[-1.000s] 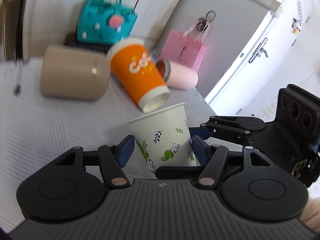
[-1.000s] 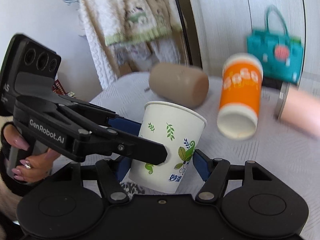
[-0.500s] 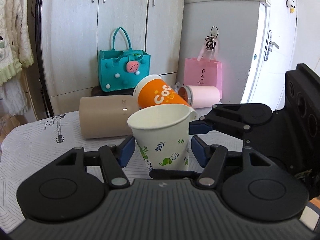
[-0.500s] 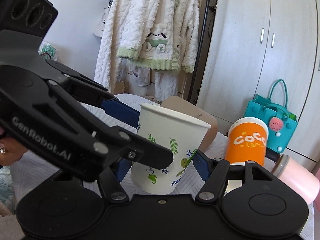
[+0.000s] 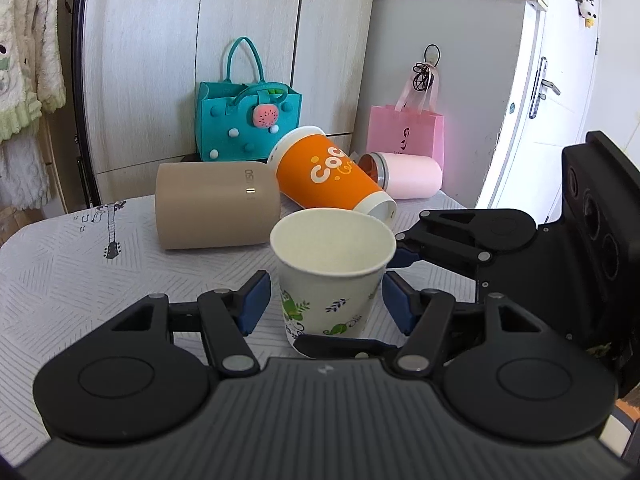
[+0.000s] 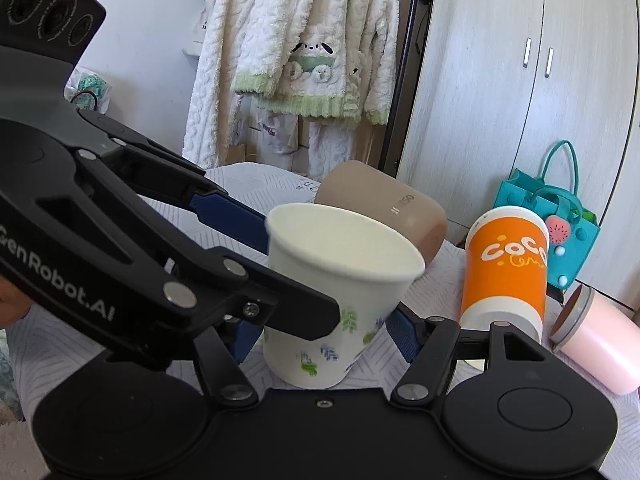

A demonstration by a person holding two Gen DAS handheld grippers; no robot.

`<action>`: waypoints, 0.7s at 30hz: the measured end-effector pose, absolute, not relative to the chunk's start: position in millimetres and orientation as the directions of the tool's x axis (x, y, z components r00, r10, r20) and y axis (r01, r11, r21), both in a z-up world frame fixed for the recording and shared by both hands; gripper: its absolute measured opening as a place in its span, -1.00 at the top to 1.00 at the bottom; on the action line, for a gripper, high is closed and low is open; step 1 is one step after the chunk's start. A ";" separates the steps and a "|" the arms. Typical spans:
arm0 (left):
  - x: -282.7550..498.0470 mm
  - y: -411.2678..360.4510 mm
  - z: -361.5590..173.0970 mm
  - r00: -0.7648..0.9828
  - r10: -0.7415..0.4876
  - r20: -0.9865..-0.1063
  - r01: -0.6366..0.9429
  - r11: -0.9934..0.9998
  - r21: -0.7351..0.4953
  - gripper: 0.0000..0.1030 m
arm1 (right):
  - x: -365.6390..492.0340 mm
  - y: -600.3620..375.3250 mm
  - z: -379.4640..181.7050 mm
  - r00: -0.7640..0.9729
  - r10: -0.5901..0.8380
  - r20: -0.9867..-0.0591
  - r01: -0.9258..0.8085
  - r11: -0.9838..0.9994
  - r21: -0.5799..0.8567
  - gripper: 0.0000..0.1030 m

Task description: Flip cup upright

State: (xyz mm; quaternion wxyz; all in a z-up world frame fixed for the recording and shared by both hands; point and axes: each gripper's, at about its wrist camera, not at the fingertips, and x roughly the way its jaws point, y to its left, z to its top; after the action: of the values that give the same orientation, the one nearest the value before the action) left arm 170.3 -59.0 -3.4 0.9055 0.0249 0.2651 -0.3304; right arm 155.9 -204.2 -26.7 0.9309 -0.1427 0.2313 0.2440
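A white paper cup with leaf prints (image 5: 330,276) stands mouth up on the patterned table (image 5: 80,256), between the fingers of both grippers. My left gripper (image 5: 326,300) is open, its blue pads a little apart from the cup on either side. My right gripper (image 6: 328,332) is also open around the same cup (image 6: 332,300), and the cup leans slightly in that view. The left gripper's fingers cross in front of the cup in the right wrist view. The right gripper's fingers (image 5: 440,240) reach in from the right in the left wrist view.
A tan cup (image 5: 216,204), an orange "coco" cup (image 5: 328,172) and a pink tumbler (image 5: 404,176) lie on their sides behind the paper cup. A teal bag (image 5: 248,120) and a pink bag (image 5: 404,132) stand by the cupboards beyond the table.
The paper cup came from a tilt to standing mouth up, lower towards the table. Both grippers levelled out with it, and the left gripper's pads now stand apart from the cup.
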 end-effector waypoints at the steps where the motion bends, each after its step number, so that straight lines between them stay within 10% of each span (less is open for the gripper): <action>1: 169.8 -57.9 -3.9 0.637 -0.586 -0.501 0.611 0.780 -0.135 -0.20 | 155.8 -204.6 -26.4 0.773 0.386 -0.504 -0.518 0.842 -0.150 -0.44; 21: 83.8 -22.2 46.6 0.741 -0.501 -0.448 0.521 0.849 -0.088 -0.65 | 85.9 -225.9 7.4 0.835 0.322 -0.445 -0.381 0.923 -0.046 -0.64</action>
State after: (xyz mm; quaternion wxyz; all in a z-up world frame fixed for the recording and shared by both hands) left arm 83.8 -22.2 46.6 0.9326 0.0216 0.2336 -0.2741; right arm 85.9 -225.9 7.4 0.9556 -0.0665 0.2202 0.1840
